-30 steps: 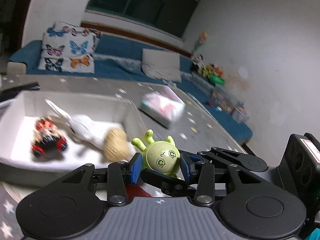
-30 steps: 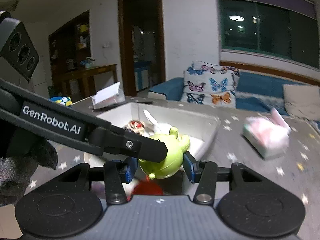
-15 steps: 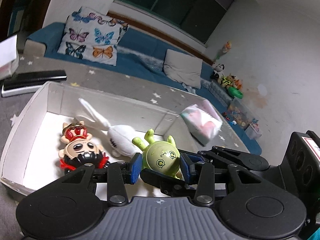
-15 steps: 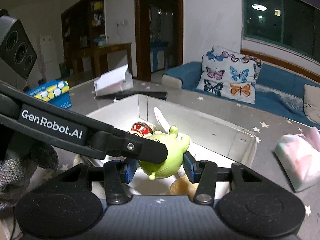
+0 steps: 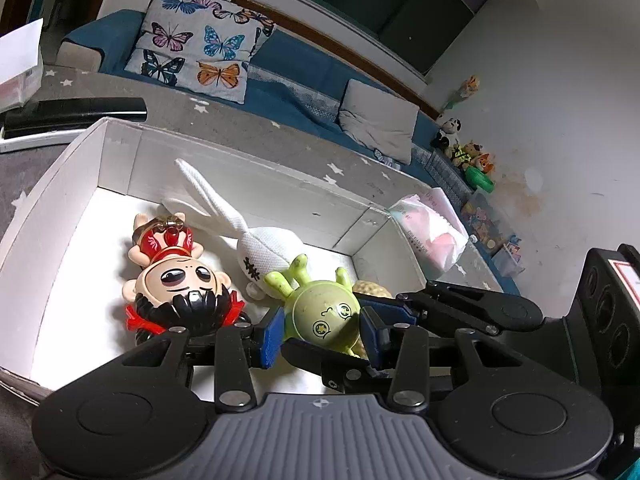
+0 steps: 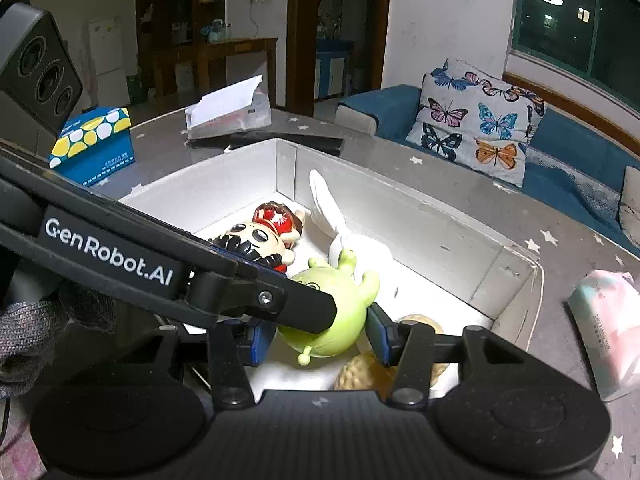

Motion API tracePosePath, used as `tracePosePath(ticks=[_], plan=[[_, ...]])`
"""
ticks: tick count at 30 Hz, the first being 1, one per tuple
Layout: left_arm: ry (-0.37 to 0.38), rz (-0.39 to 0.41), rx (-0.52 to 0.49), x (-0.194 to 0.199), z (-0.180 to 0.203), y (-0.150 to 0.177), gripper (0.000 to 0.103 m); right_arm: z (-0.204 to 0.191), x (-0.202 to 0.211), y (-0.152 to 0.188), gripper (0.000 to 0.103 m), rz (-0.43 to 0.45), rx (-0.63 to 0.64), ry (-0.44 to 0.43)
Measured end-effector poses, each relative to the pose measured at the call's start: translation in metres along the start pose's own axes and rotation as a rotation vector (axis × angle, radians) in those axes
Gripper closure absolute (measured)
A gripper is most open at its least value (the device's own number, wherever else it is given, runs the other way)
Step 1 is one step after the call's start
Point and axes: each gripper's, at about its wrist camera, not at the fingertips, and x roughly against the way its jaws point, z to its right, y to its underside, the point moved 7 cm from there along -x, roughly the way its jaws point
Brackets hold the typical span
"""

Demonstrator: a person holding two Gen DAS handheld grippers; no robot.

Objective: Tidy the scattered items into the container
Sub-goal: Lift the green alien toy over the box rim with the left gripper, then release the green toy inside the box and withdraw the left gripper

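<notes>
From my left wrist camera, my left gripper (image 5: 320,330) sits over the white box (image 5: 60,184), its blue pads (image 5: 269,334) at either flank of the green alien toy (image 5: 325,312). The right pad looks pressed to the toy; on the left side I cannot tell whether the pad touches. A black finger of my other tool crosses under the toy and hides its lower edge. In the box lie a big-headed doll (image 5: 180,280) upside down to me, its lower body cut off behind my gripper, and a white long-eared plush (image 5: 264,248). A tan lump (image 5: 372,287) peeks out behind the alien, mostly hidden. A pink tissue pack (image 5: 432,232) rests on the grey starred table (image 5: 240,128) just outside the box's far corner.

From my right wrist camera, my right gripper (image 6: 316,332) brackets the same green alien toy (image 6: 340,308). The left tool's arm runs across the front and covers my left pad's contact, so I cannot tell whether these jaws clamp it. The toy hangs over the box's (image 6: 420,216) near end. A blue tissue box (image 6: 94,144) stands on the table beyond.
</notes>
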Motion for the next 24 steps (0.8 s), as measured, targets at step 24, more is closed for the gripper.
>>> tracePosePath(ticks=[24], plan=[[-0.044,-0.003,-0.003,0.005,-0.004,0.001,0.060,-0.004,0.017,0.000,0.048,0.025,0.004,-0.004]])
